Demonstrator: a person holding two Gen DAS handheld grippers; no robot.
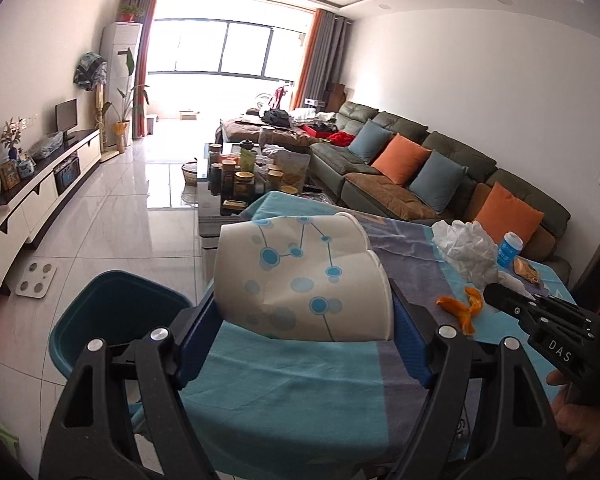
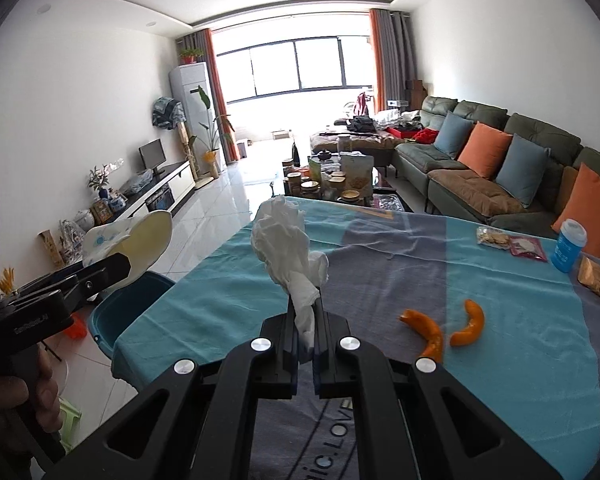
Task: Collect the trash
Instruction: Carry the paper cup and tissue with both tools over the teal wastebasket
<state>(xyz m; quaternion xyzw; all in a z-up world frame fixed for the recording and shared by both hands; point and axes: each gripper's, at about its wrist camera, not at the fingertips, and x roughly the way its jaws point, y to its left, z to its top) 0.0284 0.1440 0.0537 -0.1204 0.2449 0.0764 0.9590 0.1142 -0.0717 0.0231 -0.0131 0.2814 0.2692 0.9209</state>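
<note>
The left hand-held gripper (image 1: pixel 304 320) is gripping two nested, crumpled paper cups (image 1: pixel 300 276) printed with blue dots, its jaws standing wide around their sides; in the right wrist view the cups (image 2: pixel 136 244) are hanging just past the table's left edge, above the teal bin (image 2: pixel 124 312) on the floor beside that edge. The right hand-held gripper (image 2: pixel 305 320) is pinching the lower tail of a crumpled white tissue (image 2: pixel 288 248) with its jaws nearly closed, and the wad is sticking up above the fingers over the blue and grey tablecloth (image 2: pixel 520 320). Two pieces of orange peel (image 2: pixel 444 330) are lying on the cloth toward the table's near right part, just beside each other. Along the right edge a blue lidded cup (image 2: pixel 569 246) is standing upright, with small snack packets (image 2: pixel 508 244) lying near it. A person's hand (image 2: pixel 16 396) is showing at the lower left, wrapped around the left tool's handle.
</note>
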